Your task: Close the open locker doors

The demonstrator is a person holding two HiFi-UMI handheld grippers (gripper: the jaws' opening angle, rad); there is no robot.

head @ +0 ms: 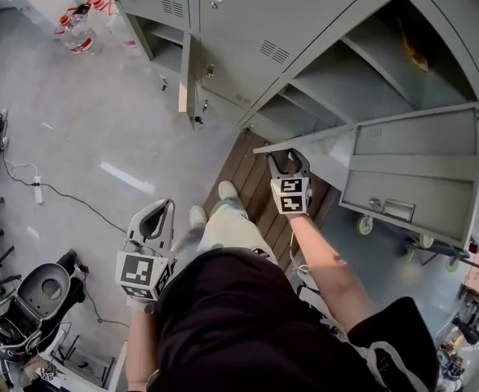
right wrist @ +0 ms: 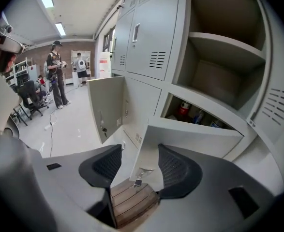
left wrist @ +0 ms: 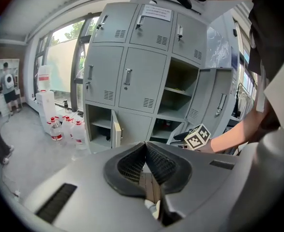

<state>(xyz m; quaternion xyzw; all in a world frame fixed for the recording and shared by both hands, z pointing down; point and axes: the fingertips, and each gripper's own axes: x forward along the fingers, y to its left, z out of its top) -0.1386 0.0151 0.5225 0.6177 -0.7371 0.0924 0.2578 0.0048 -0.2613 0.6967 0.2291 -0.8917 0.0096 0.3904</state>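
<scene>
A bank of grey lockers [left wrist: 132, 71] stands in front of me. A small bottom door [head: 192, 88] [left wrist: 116, 129] [right wrist: 107, 105] hangs open, and a tall door [head: 410, 170] [left wrist: 219, 105] is swung wide at the right. My right gripper [head: 290, 155] [right wrist: 140, 146] is open, its jaws straddling the free edge of a low open door [right wrist: 190, 134] without clamping it; a key [right wrist: 138, 177] hangs from that door's lock. Lower down and away from the lockers, my left gripper [head: 164, 205] [left wrist: 145, 145] is shut on nothing. Open compartments [left wrist: 180, 88] show bare shelves.
Water bottles [left wrist: 59, 129] [head: 76, 35] stand on the floor left of the lockers. I stand on a wooden board [head: 247, 178]. A cable and power strip [head: 37, 190] cross the floor, and a chair [head: 39, 288] sits behind left. People [right wrist: 57, 74] stand far off.
</scene>
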